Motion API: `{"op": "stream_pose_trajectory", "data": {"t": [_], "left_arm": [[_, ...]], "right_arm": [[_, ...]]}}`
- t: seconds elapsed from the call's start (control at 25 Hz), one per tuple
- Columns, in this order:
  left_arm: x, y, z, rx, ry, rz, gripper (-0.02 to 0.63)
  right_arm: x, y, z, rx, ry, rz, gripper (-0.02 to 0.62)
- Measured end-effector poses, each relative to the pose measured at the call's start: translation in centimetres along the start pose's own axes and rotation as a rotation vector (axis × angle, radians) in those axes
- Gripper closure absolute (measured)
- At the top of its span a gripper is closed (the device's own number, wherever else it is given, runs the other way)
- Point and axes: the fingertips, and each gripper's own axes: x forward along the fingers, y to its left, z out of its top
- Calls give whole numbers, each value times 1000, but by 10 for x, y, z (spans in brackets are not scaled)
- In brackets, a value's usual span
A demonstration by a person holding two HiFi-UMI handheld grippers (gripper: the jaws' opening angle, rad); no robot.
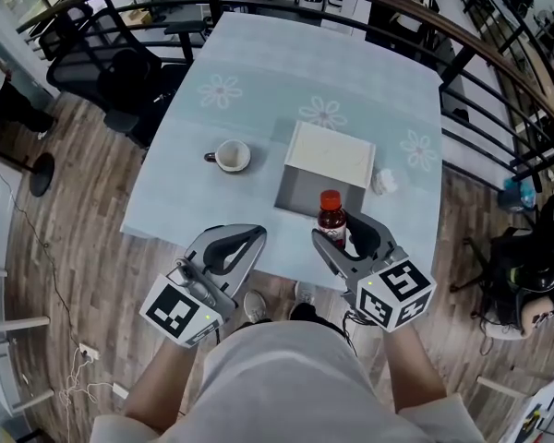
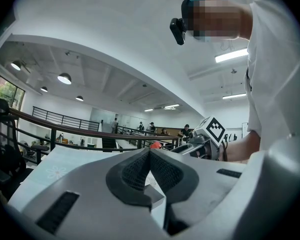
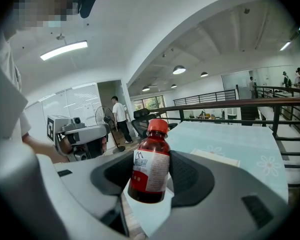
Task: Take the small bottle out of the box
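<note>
Right tongs [image 1: 338, 233], angled down, grip small bottle [image 1: 331, 212], apparently aloft

Head view looks steeply down; both gripper views skim the table [image 1: 277, 53].

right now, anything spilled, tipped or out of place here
Nothing stands out: the small bottle is upright and capped in the right gripper, the cup stands upright, the box sits flat, no spill on the table.

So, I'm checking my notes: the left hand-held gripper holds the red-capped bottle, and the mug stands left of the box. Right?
No: the right hand-held gripper holds the red-capped bottle, as the right gripper view shows; the left hand-held gripper is shut, empty. The mug does stand left of the box.
</note>
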Motion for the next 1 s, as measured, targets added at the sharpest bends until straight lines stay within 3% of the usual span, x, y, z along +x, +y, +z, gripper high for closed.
{"op": "stream_pose_trajectory", "data": {"t": [1.0], "left_arm": [[15, 1, -9, -22, 7, 1, 600]], "right_arm": [[-1, -11, 0, 8, -6, 11, 356]]}}
